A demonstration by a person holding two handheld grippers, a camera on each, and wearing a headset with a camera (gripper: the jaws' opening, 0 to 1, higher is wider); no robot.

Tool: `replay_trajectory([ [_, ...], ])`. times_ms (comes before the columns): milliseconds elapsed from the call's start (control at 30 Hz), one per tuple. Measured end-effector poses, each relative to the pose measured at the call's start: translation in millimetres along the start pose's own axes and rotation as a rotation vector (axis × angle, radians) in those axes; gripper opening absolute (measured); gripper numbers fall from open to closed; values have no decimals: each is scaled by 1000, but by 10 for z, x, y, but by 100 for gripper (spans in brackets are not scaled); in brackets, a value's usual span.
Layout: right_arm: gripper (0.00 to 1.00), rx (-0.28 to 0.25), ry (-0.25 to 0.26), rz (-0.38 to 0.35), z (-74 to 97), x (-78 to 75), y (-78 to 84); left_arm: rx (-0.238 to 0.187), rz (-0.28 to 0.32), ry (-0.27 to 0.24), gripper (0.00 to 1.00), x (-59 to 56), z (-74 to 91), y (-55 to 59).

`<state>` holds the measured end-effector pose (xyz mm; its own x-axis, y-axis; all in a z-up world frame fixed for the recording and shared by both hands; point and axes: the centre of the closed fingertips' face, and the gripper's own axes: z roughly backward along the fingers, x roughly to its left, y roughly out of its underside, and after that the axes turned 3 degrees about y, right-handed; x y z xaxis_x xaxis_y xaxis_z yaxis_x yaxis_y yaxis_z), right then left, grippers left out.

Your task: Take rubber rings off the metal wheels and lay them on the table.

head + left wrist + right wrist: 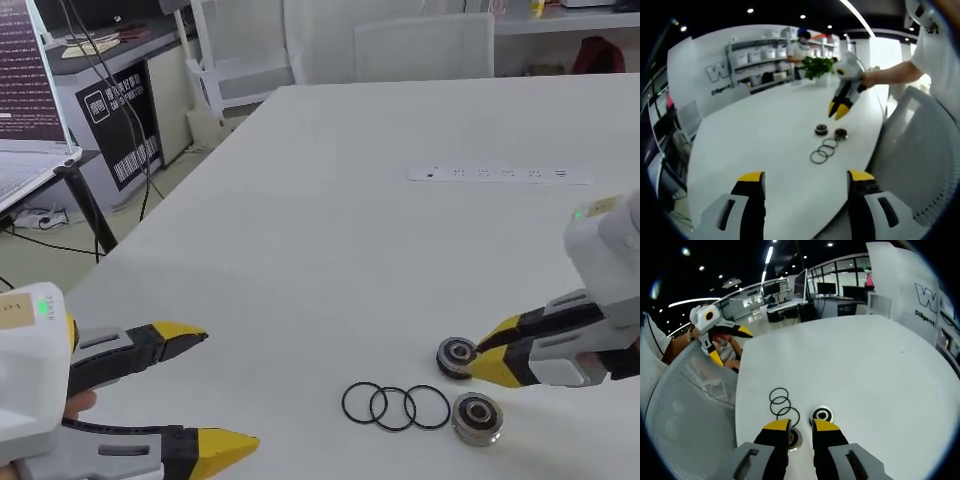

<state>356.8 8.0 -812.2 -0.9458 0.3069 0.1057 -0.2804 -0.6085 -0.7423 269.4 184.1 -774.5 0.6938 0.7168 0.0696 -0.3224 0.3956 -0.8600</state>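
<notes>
**Bench note: three rings down, two wheels beside them**

White table (330,200) – bare across most of its top in the head view, with all the work gathered toward 5 o'clock.

Left gripper (225,388) – low at 8 o'clock in the head view, yellow-tipped jaws spread wide with nothing between them. Its own view looks down the tabletop to the parts at about 1 o'clock, well ahead of the jaws.

Right gripper (482,358) – comes in from 4 o'clock, tips just beside the upper metal wheel (457,356). The jaws stand only narrowly apart and grip nothing. In the right gripper view that wheel (821,415) sits just past the right-hand tip, not between the jaws.

Second metal wheel (477,416) – at 5 o'clock from the first and close by; both lie flat, hubs up (whether a ring still sits on either, I cannot tell). In the right gripper view it (795,438) shows through the gap between the jaws.

Rubber rings (385,404) – three thin black loops flat on the table, overlapping in a short chain, at 9 o'clock from the second wheel and just beside it.
</notes>
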Motion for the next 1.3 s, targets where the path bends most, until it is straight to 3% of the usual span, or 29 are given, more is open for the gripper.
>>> replay_trajectory([
  [300, 19, -69, 32, -50, 137, -78, -75, 1, -7, 6, 68, -5, -3, -28],
  [533, 25, -162, 1, -132, 264, -98, -156, 8, -17, 9, 68, 14, 7, -51],
  [900, 37, -277, 29, -205, 494, -256, -198, 18, -43, 16, 70, 46, 12, -125],
  [1000, 41, -318, 31, -222, 530, -267, -198, 30, -47, 29, 72, 41, 9, -168],
  [1100, 47, -355, 24, -253, 543, -265, -190, 13, -59, 43, 74, 35, 18, -295],
  [1300, 49, -370, 30, -286, 526, -280, -95, 13, -104, 58, 78, 46, 13, -474],
])
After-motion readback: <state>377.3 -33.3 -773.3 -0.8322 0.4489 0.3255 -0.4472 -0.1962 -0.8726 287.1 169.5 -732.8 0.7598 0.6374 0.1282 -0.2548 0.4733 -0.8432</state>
